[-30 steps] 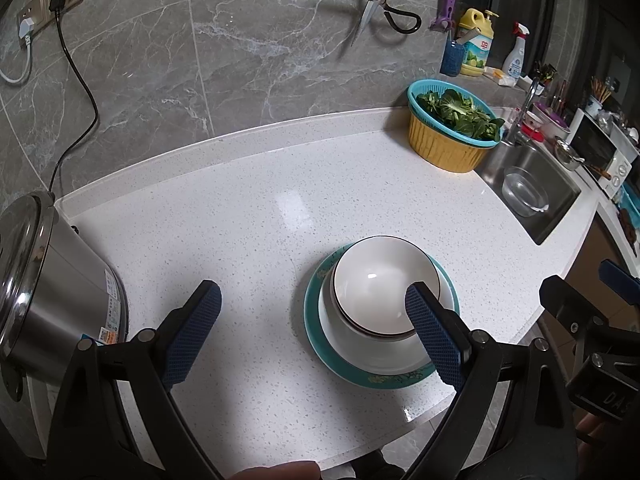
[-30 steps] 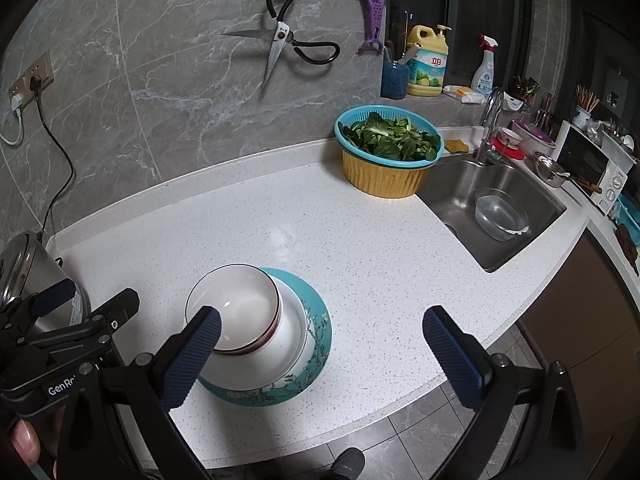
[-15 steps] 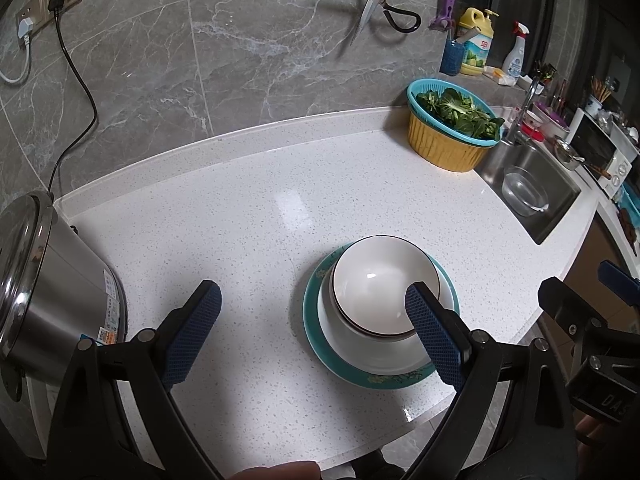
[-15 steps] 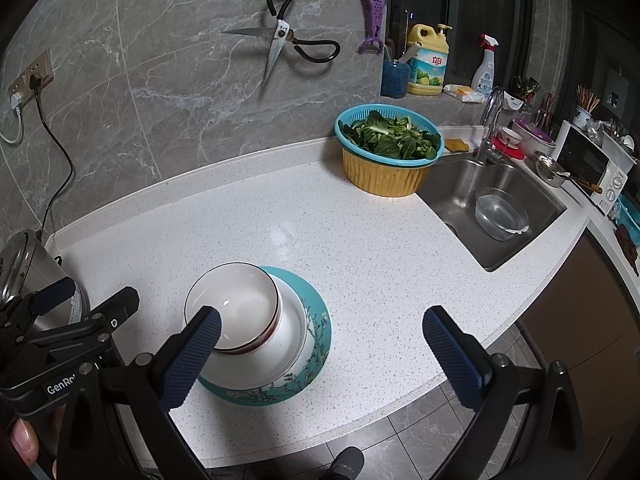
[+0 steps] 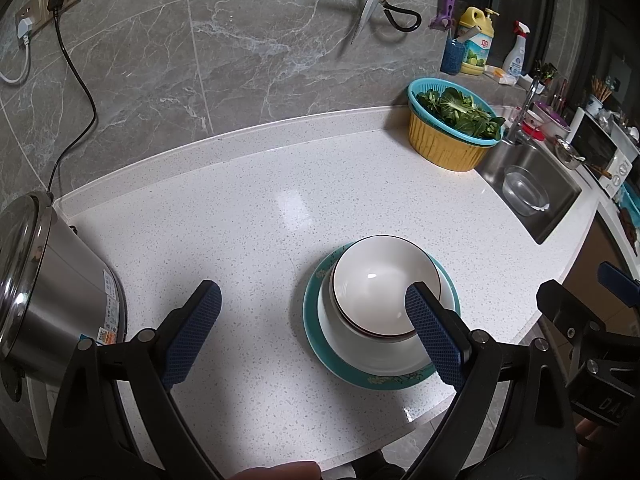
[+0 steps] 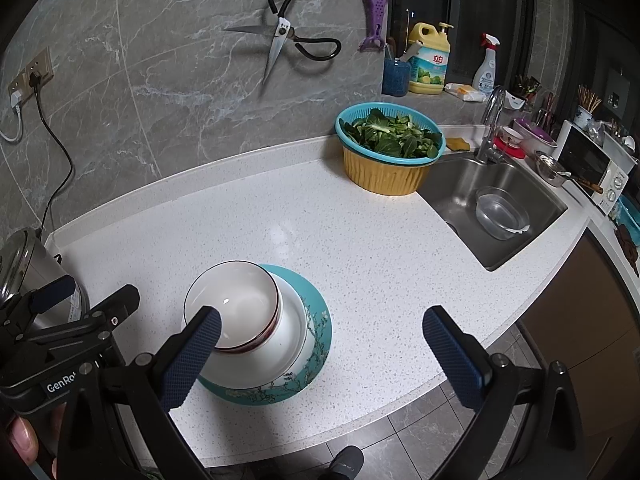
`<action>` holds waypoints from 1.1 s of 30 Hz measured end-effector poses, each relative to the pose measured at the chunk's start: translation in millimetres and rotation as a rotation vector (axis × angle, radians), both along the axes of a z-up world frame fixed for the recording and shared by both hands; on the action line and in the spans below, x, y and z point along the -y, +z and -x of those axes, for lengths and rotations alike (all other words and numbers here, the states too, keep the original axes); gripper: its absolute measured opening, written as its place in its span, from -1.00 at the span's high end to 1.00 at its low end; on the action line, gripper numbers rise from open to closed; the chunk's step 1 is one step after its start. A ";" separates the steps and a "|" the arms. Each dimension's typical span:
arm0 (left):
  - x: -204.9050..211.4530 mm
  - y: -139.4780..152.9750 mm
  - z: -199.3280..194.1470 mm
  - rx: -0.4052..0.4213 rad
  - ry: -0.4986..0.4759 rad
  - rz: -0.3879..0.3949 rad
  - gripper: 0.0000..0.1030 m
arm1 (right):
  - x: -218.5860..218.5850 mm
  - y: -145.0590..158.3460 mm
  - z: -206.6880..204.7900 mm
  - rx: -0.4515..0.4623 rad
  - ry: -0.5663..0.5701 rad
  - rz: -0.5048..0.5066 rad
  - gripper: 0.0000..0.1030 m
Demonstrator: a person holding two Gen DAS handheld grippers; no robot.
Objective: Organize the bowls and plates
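A small white ceramic bowl with a dark rim (image 5: 386,282) sits upright, mouth up, nested in a wider white bowl (image 5: 372,354), and both rest on a round teal plate with a floral border (image 5: 394,382) — one stack near the front edge of the white speckled countertop (image 5: 260,208). All three are round, so no long axis shows; the small bowl sits off-centre in the stack, shifted toward the back-left as the right wrist view has it.

Against the frames of a second ago nothing has shifted: the stack lies in the same place and both grippers stand just as they did.

The left gripper (image 5: 312,334) is spread wide and holds nothing; its right blue pad (image 5: 434,338) overlaps the right side of the stack in the picture, while the gap between the fingers falls over bare counter to the stack's left. The right gripper (image 6: 326,358) is also wide and empty — its left pad (image 6: 192,358) overlaps the small bowl's near rim, and the stack lies mostly between the fingers toward the left one. Whether either pad touches the bowls cannot be told.

A stainless steel cooker (image 5: 44,292) stands at the counter's left end.
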State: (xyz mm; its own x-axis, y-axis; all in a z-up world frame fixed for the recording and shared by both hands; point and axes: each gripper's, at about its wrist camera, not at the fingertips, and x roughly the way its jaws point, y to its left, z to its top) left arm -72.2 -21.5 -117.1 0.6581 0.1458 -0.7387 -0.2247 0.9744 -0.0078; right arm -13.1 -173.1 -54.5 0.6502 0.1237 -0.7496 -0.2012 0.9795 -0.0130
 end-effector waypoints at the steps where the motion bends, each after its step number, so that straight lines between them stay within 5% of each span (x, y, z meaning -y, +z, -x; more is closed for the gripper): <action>1: -0.2 -0.2 0.0 -0.001 -0.001 0.002 -0.82 | 1.2 -2.6 -1.6 -0.001 0.006 0.000 -1.00; 33: 4.4 -4.7 -2.3 0.006 0.008 -0.003 -0.82 | 3.2 -13.8 -9.7 -0.016 0.034 0.002 -1.00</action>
